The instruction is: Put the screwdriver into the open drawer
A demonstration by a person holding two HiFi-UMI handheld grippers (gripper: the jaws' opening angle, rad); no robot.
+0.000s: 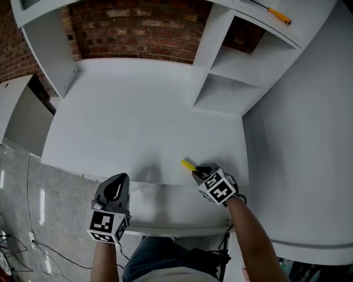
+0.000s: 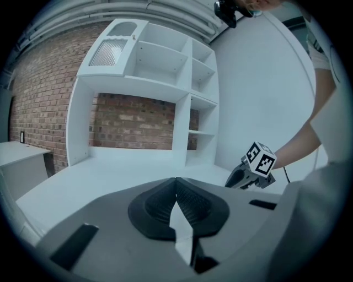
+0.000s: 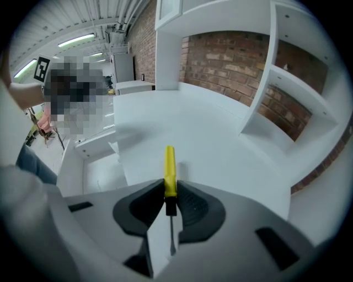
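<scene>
A screwdriver (image 1: 188,164) with a yellow handle lies on the white desk (image 1: 138,121) near its front edge. My right gripper (image 1: 199,172) points steeply down at it. In the right gripper view the pads press both sides of the yellow handle of the screwdriver (image 3: 170,165), with the dark collar and thin shaft running back between the jaws of the right gripper (image 3: 168,190). The open drawer (image 1: 165,206) juts out below the desk's front edge, between my two hands. My left gripper (image 1: 115,190) hovers over the drawer's left end, shut and empty, its tips of the left gripper (image 2: 176,184) meeting.
White shelving (image 1: 242,60) stands at the desk's back right against a brick wall (image 1: 138,25). A second, orange-handled screwdriver (image 1: 278,15) lies on a high shelf. A white wall (image 1: 309,137) borders the right side. A low white cabinet (image 1: 16,110) stands at the left.
</scene>
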